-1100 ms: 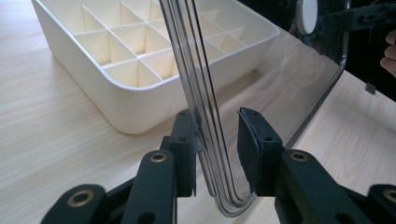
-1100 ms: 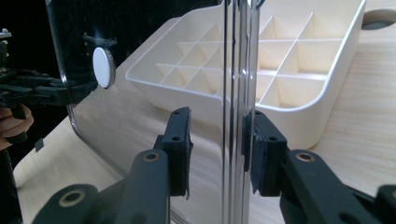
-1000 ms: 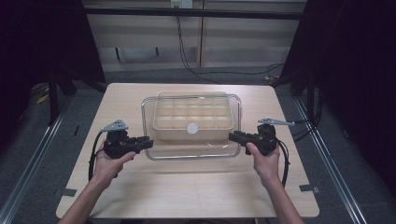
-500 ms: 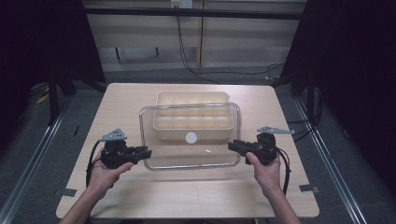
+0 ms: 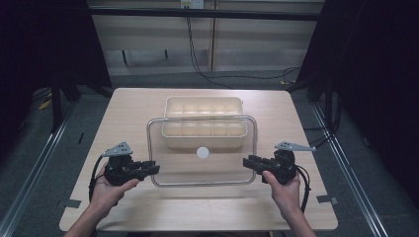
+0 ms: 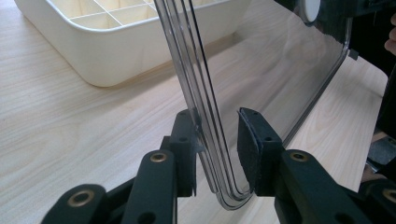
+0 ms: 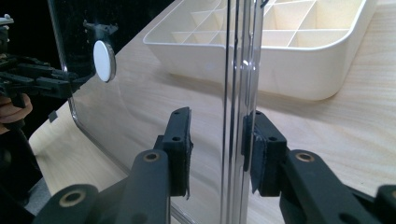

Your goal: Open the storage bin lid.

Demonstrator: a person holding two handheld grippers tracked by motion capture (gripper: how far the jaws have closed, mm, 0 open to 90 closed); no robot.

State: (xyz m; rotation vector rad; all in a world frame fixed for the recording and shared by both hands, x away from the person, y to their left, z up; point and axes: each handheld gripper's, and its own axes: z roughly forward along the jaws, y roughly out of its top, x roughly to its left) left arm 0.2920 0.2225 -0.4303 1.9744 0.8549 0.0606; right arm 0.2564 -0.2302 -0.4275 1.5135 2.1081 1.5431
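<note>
A pale wooden table [image 5: 148, 207] fills the middle of the high view, with dark curtains to either side and a grey floor around it. Toward its far half sits a cream divided tray [image 5: 204, 123], open at the top, its inner walls forming a grid of small compartments. In front of the tray and partly over its near edge hangs a clear plastic lid [image 5: 201, 150], rectangular with rounded corners and a raised rim, carrying a small white round knob [image 5: 202, 152] near its middle; the lid is lifted off the tray and held between the two grippers, one at each short side. The left gripper [image 5: 148, 169], in the person's left hand [image 5: 106, 190], reaches in to the lid's left edge near its front corner. In the left gripper view its jaws straddle the lid's rim [image 6: 205, 116]: one pad touches the rim while a gap shows between the rim and the other pad, so the jaws are not fully closed on it. The right gripper [image 5: 248, 163], in the right hand [image 5: 284, 190], meets the lid's right edge. In the right gripper view its two pads stand on either side of the rim [image 7: 240, 116], with a gap on the inner side, so here too the jaws stand apart.
</note>
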